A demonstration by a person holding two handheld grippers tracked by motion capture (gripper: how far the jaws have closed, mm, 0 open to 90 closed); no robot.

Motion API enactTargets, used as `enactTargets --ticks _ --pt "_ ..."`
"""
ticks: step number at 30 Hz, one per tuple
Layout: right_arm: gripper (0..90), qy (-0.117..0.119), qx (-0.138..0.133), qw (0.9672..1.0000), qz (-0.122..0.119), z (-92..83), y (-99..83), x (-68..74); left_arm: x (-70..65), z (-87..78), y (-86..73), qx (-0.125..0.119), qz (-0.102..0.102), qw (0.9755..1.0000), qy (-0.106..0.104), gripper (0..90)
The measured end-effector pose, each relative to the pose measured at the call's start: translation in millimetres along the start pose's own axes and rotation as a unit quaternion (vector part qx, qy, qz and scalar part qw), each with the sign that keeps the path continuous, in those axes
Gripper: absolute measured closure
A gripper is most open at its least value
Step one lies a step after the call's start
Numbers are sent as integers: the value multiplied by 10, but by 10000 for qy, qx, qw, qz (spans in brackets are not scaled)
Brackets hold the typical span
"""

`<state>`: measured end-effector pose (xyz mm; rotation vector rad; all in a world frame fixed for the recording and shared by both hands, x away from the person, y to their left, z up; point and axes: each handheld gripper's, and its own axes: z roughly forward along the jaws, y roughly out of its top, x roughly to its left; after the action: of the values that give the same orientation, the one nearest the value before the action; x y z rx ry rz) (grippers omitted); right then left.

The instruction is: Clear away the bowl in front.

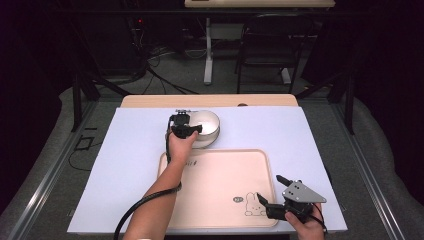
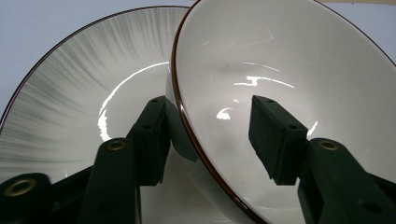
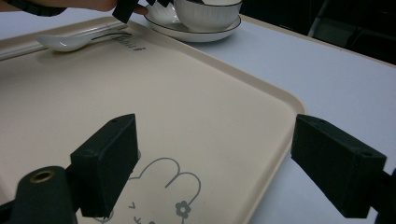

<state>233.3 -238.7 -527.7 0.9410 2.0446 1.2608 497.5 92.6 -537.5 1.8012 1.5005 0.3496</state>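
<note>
Partly, the left gripper [image 1: 186, 126] hides the near rim of the bowl [image 1: 206, 125] in the high view, and the spoon under the forearm there is too small to make out. In the left gripper view the bowl [image 2: 289, 74] and the plate [image 2: 79, 98] beneath it are both cut off by the frame edges. That view shows one jaw outside the bowl's wall, over the plate, and the other inside; the brown rim runs between them. The jaws straddle the wall with a gap on the inner side, and I cannot tell whether the outer pad touches it. In the right gripper view the left hand [image 3: 70, 4] is cut off at the top, and the bowl [image 3: 208, 14] and plate [image 3: 196, 32] show in part.

The table [image 1: 125, 150] carries a pale lilac sheet, with a wooden edge at the far side. A beige tray [image 1: 220, 190] with a rabbit drawing [image 1: 255, 205] lies near the person; bowl and plate stand just beyond its far edge. Behind, the room is dark, with a chair [image 1: 270, 45], table legs and cables on a grey floor.

Counted: one bowl, one plate, one tray, one white spoon [image 3: 70, 42] at the tray's far edge, two grippers. The right gripper [image 1: 272, 192] hovers over the tray's near right corner, jaws spread wide, holding nothing.
</note>
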Motion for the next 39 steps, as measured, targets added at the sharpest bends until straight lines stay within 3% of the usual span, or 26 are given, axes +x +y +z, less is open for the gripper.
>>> enactTargets --ticks 5,21,26,31,39 --pt "146 2 -1 10000 0 0 0 -1 29 -1 5 -48 -13 10000 -32 553" --pt "146 8 -1 10000 4 0 2 0 27 -10 46 -54 -87 9997 242 784" --pt "146 7 2 10000 11 2 2 -2 39 -11 65 -63 -195 9997 138 806" --pt "146 14 -1 10000 8 2 3 -1 26 -7 84 -21 -157 9997 163 810" --pt "146 18 4 10000 5 3 2 -4 67 -42 115 85 -467 9989 -32 811"
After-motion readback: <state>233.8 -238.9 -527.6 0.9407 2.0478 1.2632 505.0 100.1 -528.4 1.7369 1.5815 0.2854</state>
